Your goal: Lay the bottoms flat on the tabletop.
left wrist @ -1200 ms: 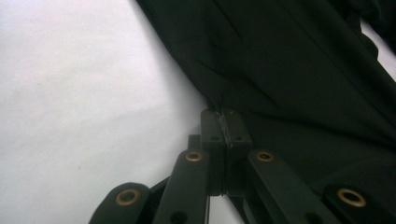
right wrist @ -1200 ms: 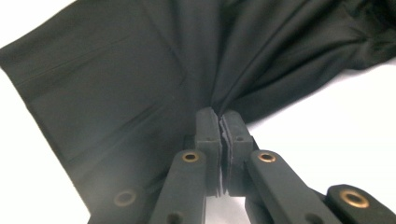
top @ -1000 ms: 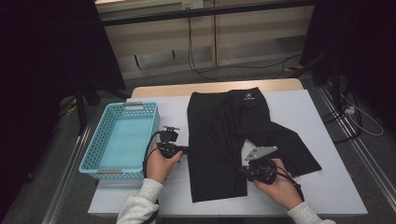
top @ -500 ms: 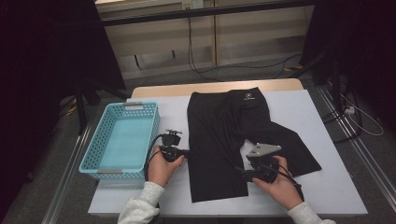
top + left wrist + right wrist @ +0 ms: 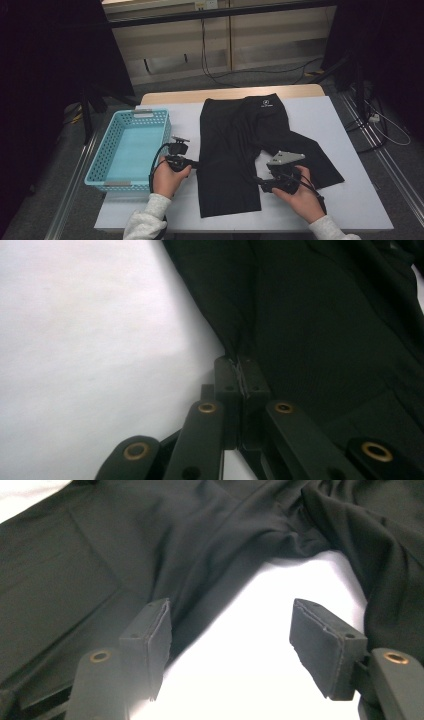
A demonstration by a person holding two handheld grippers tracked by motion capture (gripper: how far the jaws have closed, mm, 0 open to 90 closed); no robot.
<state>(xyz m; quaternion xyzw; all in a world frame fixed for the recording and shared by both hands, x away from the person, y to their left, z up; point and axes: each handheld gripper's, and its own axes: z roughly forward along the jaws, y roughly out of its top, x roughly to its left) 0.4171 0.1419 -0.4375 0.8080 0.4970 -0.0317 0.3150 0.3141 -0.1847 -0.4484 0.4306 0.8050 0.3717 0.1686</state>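
Note:
Black shorts (image 5: 235, 135) lie flat on the white table (image 5: 345, 130), waistband at the far end, the two legs pointing toward me. My left gripper (image 5: 196, 163) sits at the outer edge of the left leg. In the left gripper view its jaws are shut (image 5: 241, 375) with the seamed edge of the shorts (image 5: 325, 315) pinched between them. My right gripper (image 5: 259, 180) hovers at the inner edge of that same leg, below the crotch. It stands open (image 5: 235, 635) over bare table, with the shorts' fabric (image 5: 125, 545) by its left jaw.
A light blue plastic basket (image 5: 142, 114) stands on the left part of the table, close beside my left hand. Bare white tabletop (image 5: 350, 200) lies to the right of the shorts. Cables run across the floor beyond the table's far edge.
My right gripper has tipped down flatter and shifted slightly toward the gap between the legs. The left gripper has barely moved at the shorts' edge.

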